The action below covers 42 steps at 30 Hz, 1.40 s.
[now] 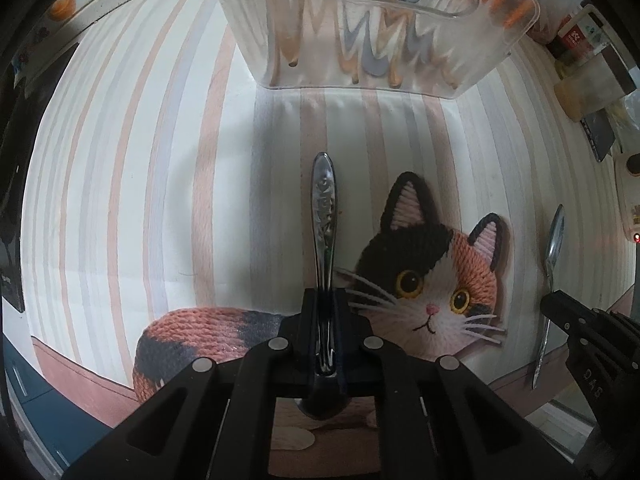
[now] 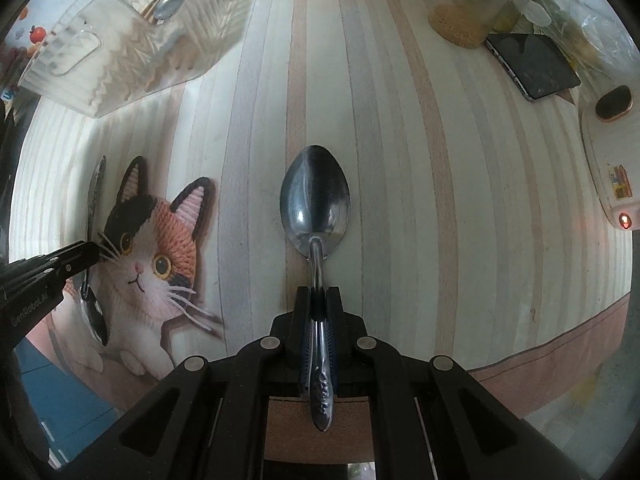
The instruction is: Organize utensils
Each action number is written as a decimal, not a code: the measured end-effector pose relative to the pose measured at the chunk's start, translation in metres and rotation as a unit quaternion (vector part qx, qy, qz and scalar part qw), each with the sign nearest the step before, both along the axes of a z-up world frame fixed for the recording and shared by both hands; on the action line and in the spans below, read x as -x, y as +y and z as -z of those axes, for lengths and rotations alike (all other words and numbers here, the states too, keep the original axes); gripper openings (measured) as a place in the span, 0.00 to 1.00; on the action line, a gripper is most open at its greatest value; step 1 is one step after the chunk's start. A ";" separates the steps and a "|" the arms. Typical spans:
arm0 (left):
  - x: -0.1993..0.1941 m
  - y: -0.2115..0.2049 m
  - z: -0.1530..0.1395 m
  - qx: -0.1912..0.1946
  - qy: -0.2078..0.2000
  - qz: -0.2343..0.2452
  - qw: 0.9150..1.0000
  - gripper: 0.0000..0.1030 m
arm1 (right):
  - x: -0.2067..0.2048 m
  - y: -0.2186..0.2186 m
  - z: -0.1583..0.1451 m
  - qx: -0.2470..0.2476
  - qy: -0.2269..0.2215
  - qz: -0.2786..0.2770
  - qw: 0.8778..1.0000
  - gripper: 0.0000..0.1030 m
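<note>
My left gripper is shut on a steel spoon, its embossed handle pointing forward above the striped tablecloth. My right gripper is shut on a second steel spoon, bowl forward. A clear plastic utensil holder stands ahead with spoons and chopsticks inside; it also shows at the upper left of the right wrist view. The right gripper with its spoon appears at the right of the left wrist view. The left gripper with its spoon appears at the left of the right wrist view.
A cat picture is printed on the cloth between the grippers. A jar of grains, a dark phone and a white appliance with a red light stand at the right. Packets lie behind the holder.
</note>
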<state>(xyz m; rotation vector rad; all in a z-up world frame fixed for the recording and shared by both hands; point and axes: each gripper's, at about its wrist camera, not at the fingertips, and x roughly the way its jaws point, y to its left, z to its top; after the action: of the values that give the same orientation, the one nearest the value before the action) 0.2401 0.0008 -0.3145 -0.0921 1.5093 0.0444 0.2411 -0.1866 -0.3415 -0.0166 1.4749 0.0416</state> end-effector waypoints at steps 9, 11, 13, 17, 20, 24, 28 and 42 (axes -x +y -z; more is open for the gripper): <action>0.007 0.009 -0.005 0.008 -0.005 -0.008 1.000 0.04 | 0.007 -0.003 -0.001 -0.013 -0.005 0.013 1.000 0.07; 0.009 0.011 -0.009 0.010 -0.010 -0.010 1.000 0.04 | 0.009 -0.003 -0.002 -0.016 -0.003 0.014 1.000 0.07; 0.010 0.014 -0.016 0.011 -0.019 -0.010 1.000 0.04 | 0.012 -0.004 -0.004 -0.020 -0.005 0.018 1.000 0.07; 0.012 0.017 -0.030 0.016 -0.033 -0.015 0.999 0.00 | 0.013 -0.005 -0.014 -0.027 -0.012 0.015 0.999 0.07; 0.013 0.019 -0.038 0.018 -0.042 -0.017 0.999 0.00 | 0.013 -0.003 -0.026 -0.035 -0.022 0.011 0.999 0.07; 0.016 0.026 -0.039 0.030 -0.044 -0.032 0.998 0.00 | 0.012 0.000 -0.037 -0.039 -0.033 0.007 0.999 0.07; 0.020 0.053 -0.040 0.046 -0.043 -0.066 0.996 0.00 | 0.014 0.003 -0.044 -0.046 -0.037 0.009 0.998 0.07; 0.026 0.070 -0.010 0.126 -0.001 -0.085 0.988 0.33 | 0.012 -0.004 -0.041 -0.065 -0.038 0.020 0.997 0.07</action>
<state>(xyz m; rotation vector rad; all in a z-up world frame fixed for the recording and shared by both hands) 0.2143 0.0704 -0.3043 -0.4227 1.4961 -0.0099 0.2293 -0.1903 -0.3001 0.1170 1.3935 0.1034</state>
